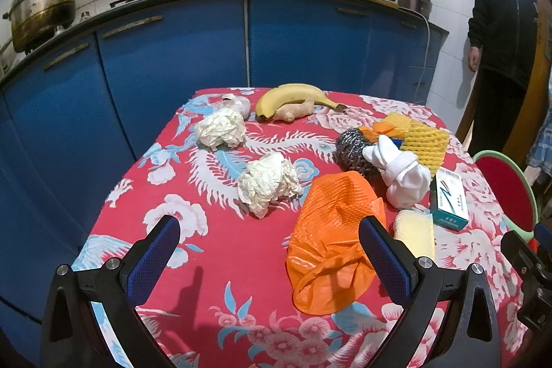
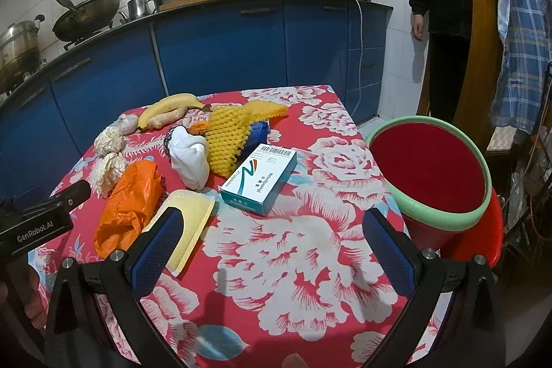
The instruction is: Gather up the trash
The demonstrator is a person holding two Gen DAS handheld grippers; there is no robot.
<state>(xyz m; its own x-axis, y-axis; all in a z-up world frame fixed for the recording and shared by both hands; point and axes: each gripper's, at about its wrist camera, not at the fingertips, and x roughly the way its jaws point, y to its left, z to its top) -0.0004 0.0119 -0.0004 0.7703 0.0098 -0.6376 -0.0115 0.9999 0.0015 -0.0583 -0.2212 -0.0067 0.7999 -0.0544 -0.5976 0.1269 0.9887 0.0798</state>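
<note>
Left wrist view. Left gripper [image 1: 269,247] hangs over the near part of the counter [image 1: 220,250], which wears a red floral cloth. Jaws wide, nothing between them. A crumpled paper ball [image 1: 267,183] lies just ahead, between the fingers' line of sight; a second paper ball [image 1: 220,128] sits farther back. The right finger overlaps an orange plastic bag [image 1: 327,240] in the picture; contact cannot be told. Right of the bag: pale foam sheet [image 1: 415,235], teal medicine box [image 1: 450,199], white sock bundle [image 1: 402,173], steel scourer [image 1: 353,149], yellow foam net [image 1: 422,140]. At the far edge, a banana [image 1: 293,97] with a ginger root [image 1: 293,111] touching it.

Right wrist view. Right gripper [image 2: 272,247] over the near counter cloth [image 2: 303,250], jaws wide and empty. Medicine box [image 2: 258,178] lies ahead, flat, label up. Foam sheet [image 2: 188,223] is just beside the left finger. A red bin with green rim [image 2: 445,216] stands off the counter's right edge, tilted toward the camera. The left gripper's body [image 2: 38,216] shows at the left margin.
</note>
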